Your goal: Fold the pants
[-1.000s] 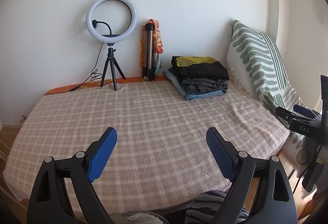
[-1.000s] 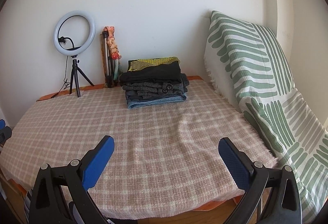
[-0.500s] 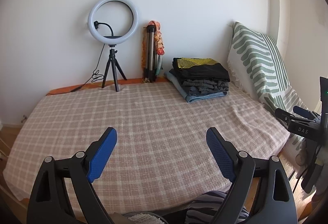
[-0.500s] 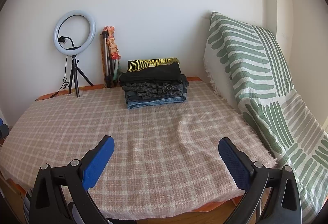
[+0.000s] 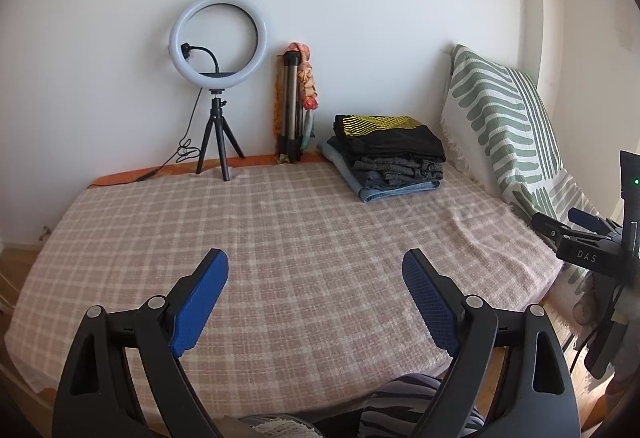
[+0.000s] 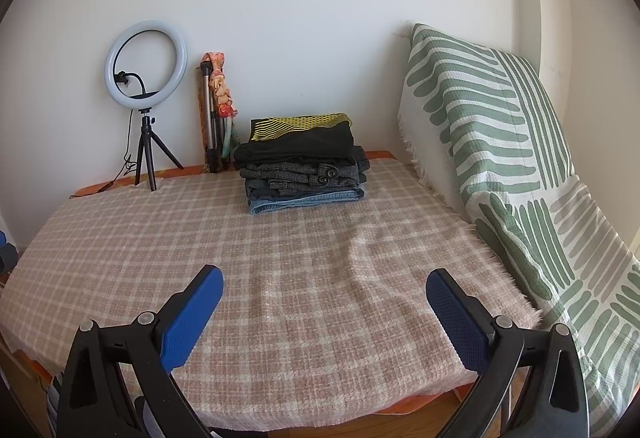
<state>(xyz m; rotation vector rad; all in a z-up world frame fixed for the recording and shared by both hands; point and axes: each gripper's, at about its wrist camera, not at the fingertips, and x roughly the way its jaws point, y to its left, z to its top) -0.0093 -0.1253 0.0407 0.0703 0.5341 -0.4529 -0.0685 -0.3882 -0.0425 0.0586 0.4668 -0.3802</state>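
A stack of folded pants [image 5: 390,155] lies at the back of the bed, near the wall; it also shows in the right wrist view [image 6: 304,167]. On top is a black pair with a yellow mesh band, under it a grey checked pair, then blue jeans. My left gripper [image 5: 316,270] is open and empty above the near part of the bed. My right gripper [image 6: 324,280] is open and empty above the near right part of the bed. The right gripper's body shows at the right edge of the left wrist view [image 5: 592,250].
The bed is covered by a pink checked blanket [image 5: 280,230]. A ring light on a small tripod [image 5: 218,77] and a folded tripod [image 5: 294,109] stand at the back by the wall. A green-striped cushion [image 6: 488,141] leans at the right side.
Both grippers have pulled back and risen slightly, so the bed and stack sit a little lower in view. Both stay open and empty.
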